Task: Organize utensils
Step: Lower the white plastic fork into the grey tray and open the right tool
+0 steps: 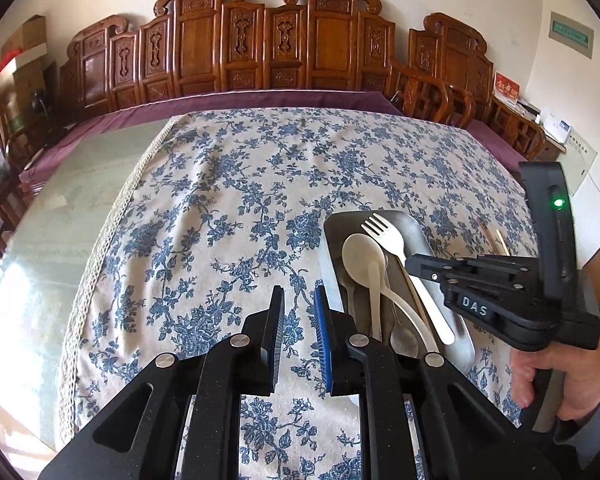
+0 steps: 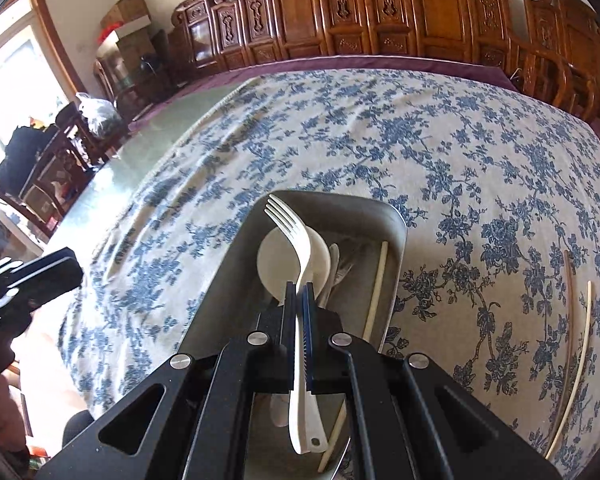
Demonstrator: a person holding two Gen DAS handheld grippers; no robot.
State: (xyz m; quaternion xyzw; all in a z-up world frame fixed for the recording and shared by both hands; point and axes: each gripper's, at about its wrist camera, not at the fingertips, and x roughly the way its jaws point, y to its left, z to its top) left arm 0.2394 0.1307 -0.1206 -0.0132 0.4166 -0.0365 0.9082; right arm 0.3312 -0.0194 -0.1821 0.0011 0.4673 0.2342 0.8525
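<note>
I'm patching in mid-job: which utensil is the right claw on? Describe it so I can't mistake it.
Find the grey metal rectangular tray on the blue-floral tablecloth. Over it, the right claw is shut on an off-white plastic fork, gripped partway along its handle, prongs pointing away. Only it has tines: the off-white plastic spoon beneath has a round bowl, and the pale chopstick is a plain stick.

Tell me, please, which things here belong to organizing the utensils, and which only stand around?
Belong to the job:
- white fork, held in the right tool
- metal tray
- white spoon in the tray
- two chopsticks on the tablecloth
- left tool, open

Just lying about:
- carved wooden chairs
- cardboard boxes
</note>
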